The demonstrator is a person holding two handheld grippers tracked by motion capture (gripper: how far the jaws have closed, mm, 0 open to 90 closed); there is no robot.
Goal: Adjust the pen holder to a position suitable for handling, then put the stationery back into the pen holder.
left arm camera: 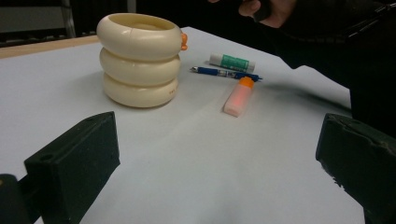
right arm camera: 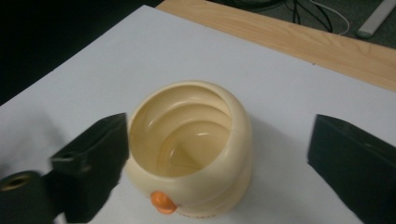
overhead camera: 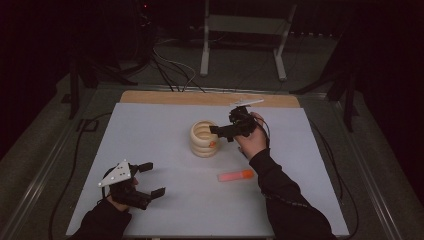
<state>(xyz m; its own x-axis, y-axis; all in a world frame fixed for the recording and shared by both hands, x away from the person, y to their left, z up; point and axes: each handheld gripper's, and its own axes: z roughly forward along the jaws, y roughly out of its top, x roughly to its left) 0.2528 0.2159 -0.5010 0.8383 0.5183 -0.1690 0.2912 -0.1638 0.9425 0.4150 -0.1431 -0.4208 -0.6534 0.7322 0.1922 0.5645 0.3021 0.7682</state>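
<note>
While your right hand-held gripper (overhead camera: 216, 129) hovers just above the cream ringed pot (overhead camera: 204, 138) near the middle of the white surface (overhead camera: 150, 130), its jaws stand wide apart on either side of the pot's open mouth with nothing pressed between them. Your left hand-held gripper (overhead camera: 152, 179) sits low at the near left corner, well apart from the pot, jaws spread and empty. Just right of the pot lie an orange highlighter (overhead camera: 235, 175), a blue pen (left arm camera: 224, 73) and a green-labelled glue stick (left arm camera: 232, 62).
</note>
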